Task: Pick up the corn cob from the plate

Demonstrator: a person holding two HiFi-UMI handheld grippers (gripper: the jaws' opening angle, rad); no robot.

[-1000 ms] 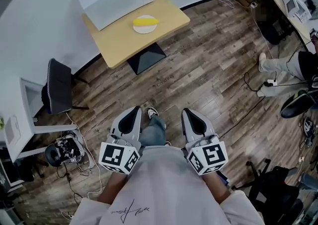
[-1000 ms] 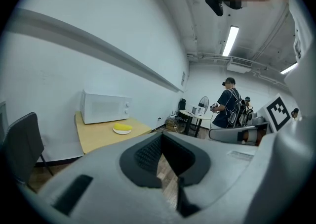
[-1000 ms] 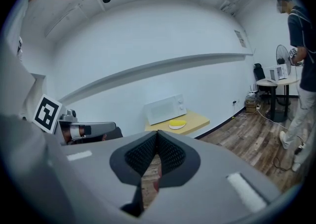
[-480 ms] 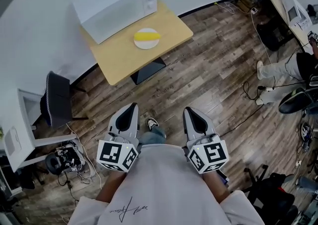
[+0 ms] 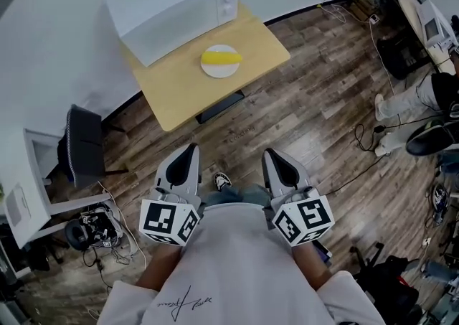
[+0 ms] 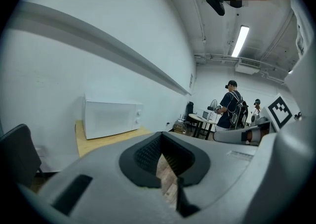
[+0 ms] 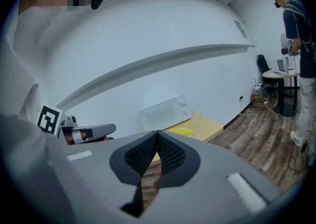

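Closer now slides the light wooden table [image 5: 179, 90] as the person walks up, the yellow corn cob [image 5: 221, 56] lying on its round white plate [image 5: 214, 71] before the white microwave [image 5: 172, 4], well ahead of the left gripper [image 5: 188, 153] and right gripper [image 5: 272, 153], both pinched together on nothing, so the reach has yet to begin.

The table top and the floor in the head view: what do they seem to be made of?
Table top: probably light wood or wood-look laminate, smooth and matt. The sign is its even pale yellow colour with hardly any grain.
Floor: wood-look planks, perhaps laminate or vinyl. The signs are streaked brown-grey boards with visible joints. Real wood cannot be ruled out.
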